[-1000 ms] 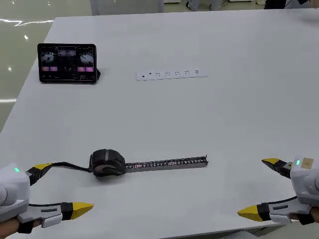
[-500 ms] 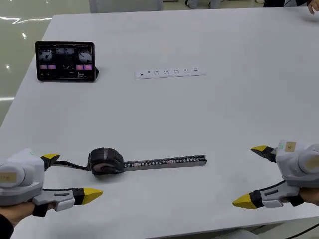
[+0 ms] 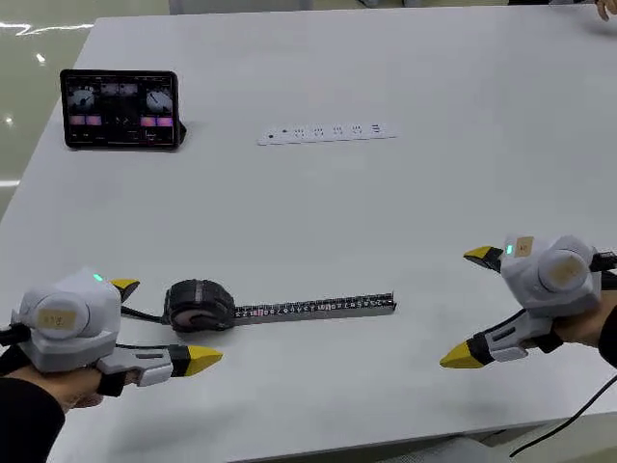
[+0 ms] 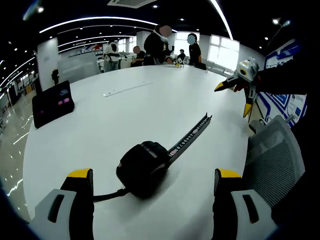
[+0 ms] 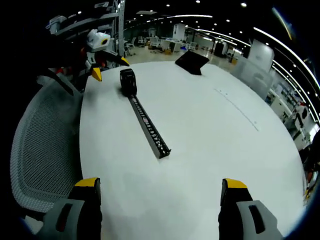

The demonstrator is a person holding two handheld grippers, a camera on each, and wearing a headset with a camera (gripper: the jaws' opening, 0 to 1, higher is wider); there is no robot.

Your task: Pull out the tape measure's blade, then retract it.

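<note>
A black tape measure [image 3: 200,305] lies on the white table [image 3: 386,212], its blade [image 3: 313,309] pulled out to the right and lying flat. My left gripper [image 3: 164,323] stands open just left of the case, with its yellow tips on either side of the case's end. In the left gripper view the tape measure [image 4: 144,167] sits close between the open jaws, not touched, and its blade [image 4: 192,136] runs away. My right gripper [image 3: 470,304] is open, well to the right of the blade's tip. The right gripper view shows the blade [image 5: 149,129] and the case [image 5: 128,81] ahead.
A tablet [image 3: 120,108] stands propped at the back left. A white power strip [image 3: 328,133] lies flat in the middle of the far half. A thin black strap [image 3: 143,314] trails from the case. The table's front edge is close to both grippers. A mesh chair [image 5: 45,145] stands beside it.
Both grippers have moved inward toward the tape measure. The left one now has its tips at the case. The tape measure and its blade lie as before.
</note>
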